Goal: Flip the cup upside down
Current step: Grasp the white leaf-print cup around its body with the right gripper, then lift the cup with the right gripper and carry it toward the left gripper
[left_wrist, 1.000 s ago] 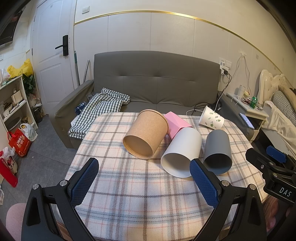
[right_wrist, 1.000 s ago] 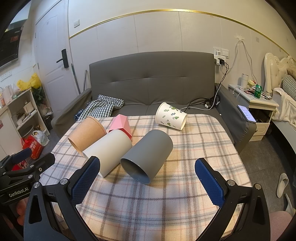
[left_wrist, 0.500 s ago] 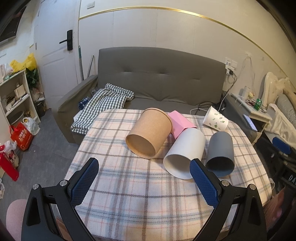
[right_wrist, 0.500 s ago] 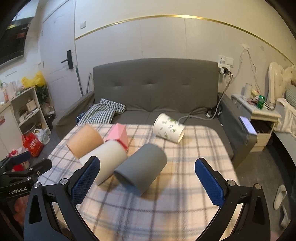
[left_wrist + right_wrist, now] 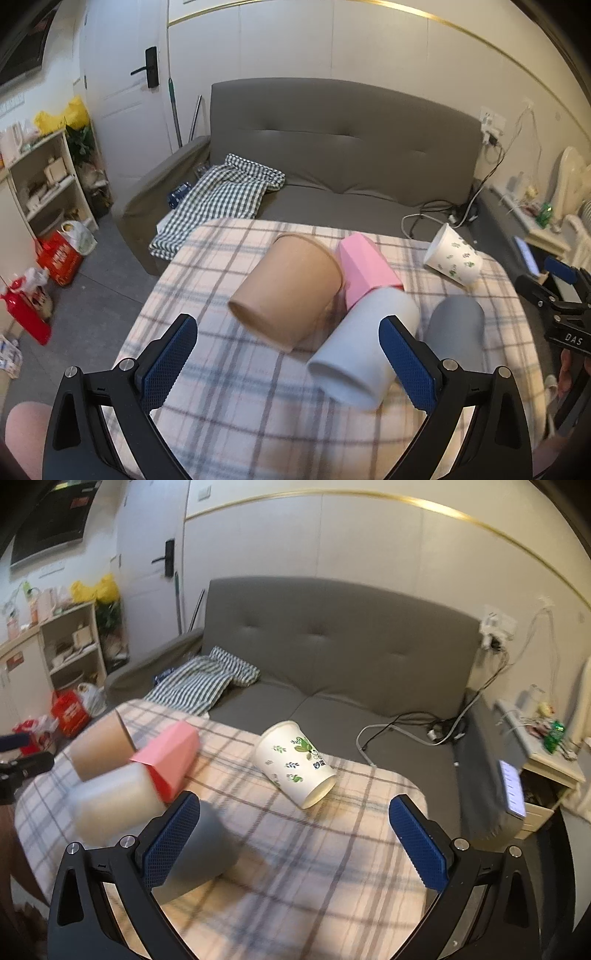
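Several cups lie on their sides on the plaid-covered table (image 5: 236, 391). A brown paper cup (image 5: 286, 290), a pink cup (image 5: 364, 271), a white cup (image 5: 365, 350), a grey cup (image 5: 456, 336) and a white leaf-printed paper cup (image 5: 452, 254) show in the left wrist view. My left gripper (image 5: 288, 363) is open and empty, above the near table edge in front of the brown and white cups. My right gripper (image 5: 293, 843) is open and empty, with the leaf-printed cup (image 5: 295, 762) ahead between its fingers and the grey cup (image 5: 201, 849) by its left finger.
A grey sofa (image 5: 343, 151) with a checked cloth (image 5: 221, 201) stands behind the table. A shelf unit (image 5: 44, 184) and bags are on the floor at left. A bedside table (image 5: 543, 760) with a phone (image 5: 511, 788) is at right.
Both grippers have moved forward over the table and risen. The right one has swung right, so the leaf-printed cup is now centred and the grey cup is close under its left finger.
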`<state>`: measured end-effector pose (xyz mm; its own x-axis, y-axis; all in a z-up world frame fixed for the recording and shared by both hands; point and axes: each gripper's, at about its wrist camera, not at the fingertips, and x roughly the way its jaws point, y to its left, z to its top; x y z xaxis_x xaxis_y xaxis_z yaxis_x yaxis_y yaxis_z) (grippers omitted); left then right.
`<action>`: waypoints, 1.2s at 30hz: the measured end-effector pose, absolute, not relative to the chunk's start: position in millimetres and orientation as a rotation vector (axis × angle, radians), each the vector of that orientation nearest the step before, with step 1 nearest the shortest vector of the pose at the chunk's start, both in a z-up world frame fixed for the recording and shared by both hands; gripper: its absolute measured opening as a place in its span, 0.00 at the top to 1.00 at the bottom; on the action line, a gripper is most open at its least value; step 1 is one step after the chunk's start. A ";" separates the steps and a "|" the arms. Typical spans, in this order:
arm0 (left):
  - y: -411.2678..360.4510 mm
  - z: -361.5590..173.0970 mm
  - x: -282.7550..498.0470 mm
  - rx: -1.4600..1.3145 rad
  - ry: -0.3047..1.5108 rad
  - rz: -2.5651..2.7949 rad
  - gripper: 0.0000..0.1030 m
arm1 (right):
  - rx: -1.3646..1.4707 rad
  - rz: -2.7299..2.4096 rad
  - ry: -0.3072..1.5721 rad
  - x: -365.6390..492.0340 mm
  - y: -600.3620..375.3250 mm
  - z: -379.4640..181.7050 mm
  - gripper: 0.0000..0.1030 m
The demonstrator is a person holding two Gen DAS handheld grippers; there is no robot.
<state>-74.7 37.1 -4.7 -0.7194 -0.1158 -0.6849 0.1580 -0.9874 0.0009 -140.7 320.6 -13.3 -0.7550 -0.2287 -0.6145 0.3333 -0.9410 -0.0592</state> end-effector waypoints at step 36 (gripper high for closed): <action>82.0 -17.6 -139.5 1.184 0.148 -2.685 0.01 | 1.080 -2.541 0.398 -228.2 313.6 -70.1 0.37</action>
